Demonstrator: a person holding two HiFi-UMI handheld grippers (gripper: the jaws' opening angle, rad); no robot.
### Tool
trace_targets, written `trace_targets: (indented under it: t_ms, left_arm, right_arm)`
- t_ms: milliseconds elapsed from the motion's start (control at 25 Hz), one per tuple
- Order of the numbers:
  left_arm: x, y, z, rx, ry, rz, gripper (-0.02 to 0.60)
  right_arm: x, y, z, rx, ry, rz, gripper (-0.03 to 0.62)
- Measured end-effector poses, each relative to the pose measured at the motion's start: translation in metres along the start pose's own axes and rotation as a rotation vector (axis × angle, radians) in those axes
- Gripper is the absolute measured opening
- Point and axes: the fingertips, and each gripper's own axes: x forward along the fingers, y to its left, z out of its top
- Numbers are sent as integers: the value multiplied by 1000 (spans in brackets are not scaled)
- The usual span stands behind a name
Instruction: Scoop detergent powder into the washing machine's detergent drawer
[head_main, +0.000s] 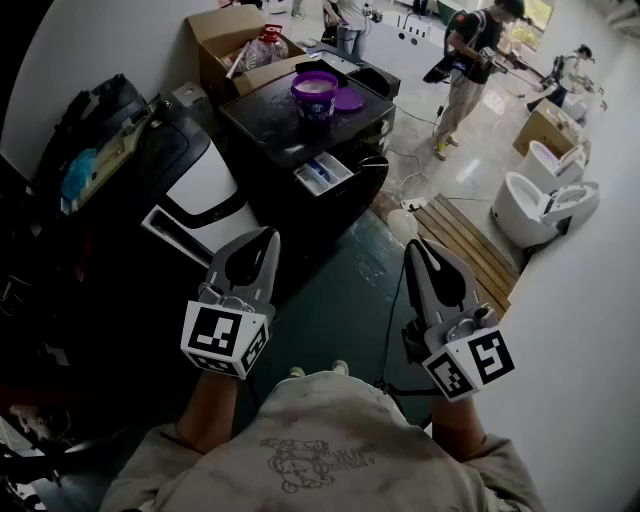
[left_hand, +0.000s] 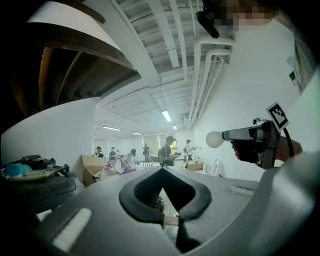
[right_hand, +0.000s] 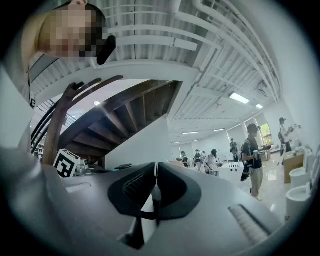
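Head view: left gripper (head_main: 268, 233) and right gripper (head_main: 412, 247) both closed, empty. Reaching the purple round plastic tub (head_main: 316, 93) should start with jaws opening.

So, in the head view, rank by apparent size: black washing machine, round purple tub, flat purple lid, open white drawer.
1. black washing machine
2. round purple tub and open white drawer, about alike
3. flat purple lid
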Motion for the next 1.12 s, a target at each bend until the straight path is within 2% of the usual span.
trace_targets:
  t_ms: [480,760,1120]
  left_arm:
    - [9,-12,-3,4,13,12,0]
    - [15,-30,-6,4,26,-10,0]
    - [17,-25,-7,8,34,4,0]
  right_arm:
    - [-8,-16,-6,22,13,17,37]
    - [-18,-25,-13,46,27,12,37]
    - [-15,-30,-19,51,45,10,37]
